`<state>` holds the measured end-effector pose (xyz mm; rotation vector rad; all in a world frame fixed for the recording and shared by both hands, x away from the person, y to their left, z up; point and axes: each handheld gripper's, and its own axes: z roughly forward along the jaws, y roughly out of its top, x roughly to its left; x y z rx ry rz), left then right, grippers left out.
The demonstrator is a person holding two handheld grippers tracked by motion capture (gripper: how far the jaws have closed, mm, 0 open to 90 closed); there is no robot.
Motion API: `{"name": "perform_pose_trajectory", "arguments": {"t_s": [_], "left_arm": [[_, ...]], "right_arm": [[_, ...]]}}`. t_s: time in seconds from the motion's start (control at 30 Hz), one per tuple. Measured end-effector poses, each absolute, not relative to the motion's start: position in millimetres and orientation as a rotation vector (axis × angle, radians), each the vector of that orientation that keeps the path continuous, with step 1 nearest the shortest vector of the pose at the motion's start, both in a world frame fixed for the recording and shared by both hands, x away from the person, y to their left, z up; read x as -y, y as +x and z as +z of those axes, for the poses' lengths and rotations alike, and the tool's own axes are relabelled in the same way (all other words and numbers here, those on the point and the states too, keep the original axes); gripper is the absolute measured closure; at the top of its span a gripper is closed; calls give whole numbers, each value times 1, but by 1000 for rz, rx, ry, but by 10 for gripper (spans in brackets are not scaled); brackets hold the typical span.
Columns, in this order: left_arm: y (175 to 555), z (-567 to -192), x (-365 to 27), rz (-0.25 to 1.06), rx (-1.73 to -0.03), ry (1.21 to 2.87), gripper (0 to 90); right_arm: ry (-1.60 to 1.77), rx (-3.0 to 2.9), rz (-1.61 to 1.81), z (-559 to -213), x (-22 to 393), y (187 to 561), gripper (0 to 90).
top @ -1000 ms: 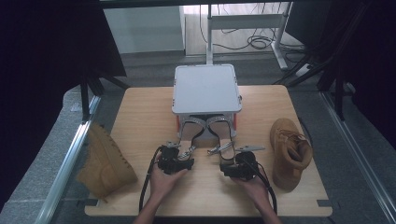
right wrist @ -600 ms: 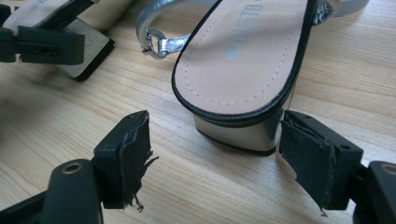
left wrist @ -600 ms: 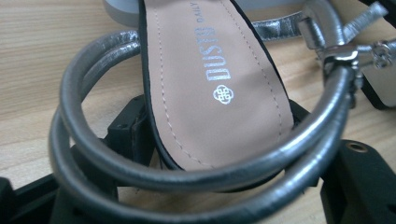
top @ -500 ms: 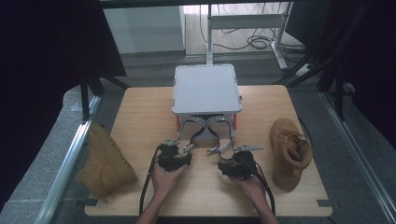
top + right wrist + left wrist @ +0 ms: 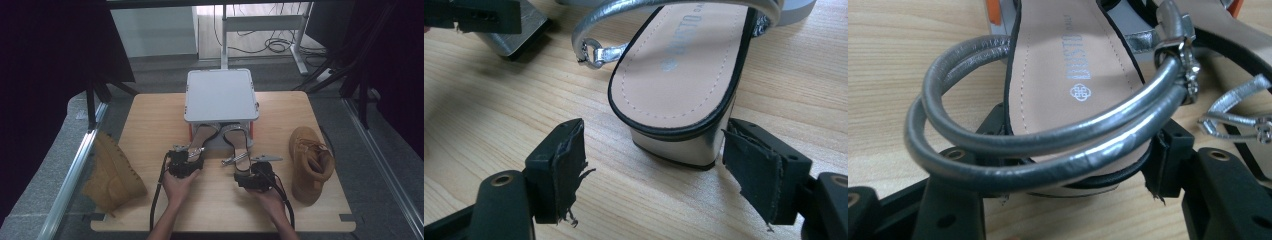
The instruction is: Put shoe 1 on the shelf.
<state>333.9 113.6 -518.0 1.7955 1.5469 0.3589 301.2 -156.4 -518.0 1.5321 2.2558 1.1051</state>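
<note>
Table [image 5: 150,120] evenly lit from above, surroundings dark (near black); close views sharp, strap [image 5: 1048,145] glinting, soft shadows.

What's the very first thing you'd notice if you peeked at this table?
The two shiny silver sandals in the middle, toes tucked under the grey box. The left claw has just been closing around the heel of the left sandal; the right claw stands open around the heel of the right sandal. A tan boot lies at the right, another tan boot off the left edge.
</note>
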Motion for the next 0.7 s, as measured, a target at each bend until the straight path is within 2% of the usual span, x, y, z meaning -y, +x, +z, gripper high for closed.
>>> {"name": "perform_pose_trajectory", "arguments": {"t_s": [0.7], "left_arm": [[359,-516,-111,376,-1614,1672,410]], "right_arm": [[1530,-2251,1109,-518,161,300,255]]}}
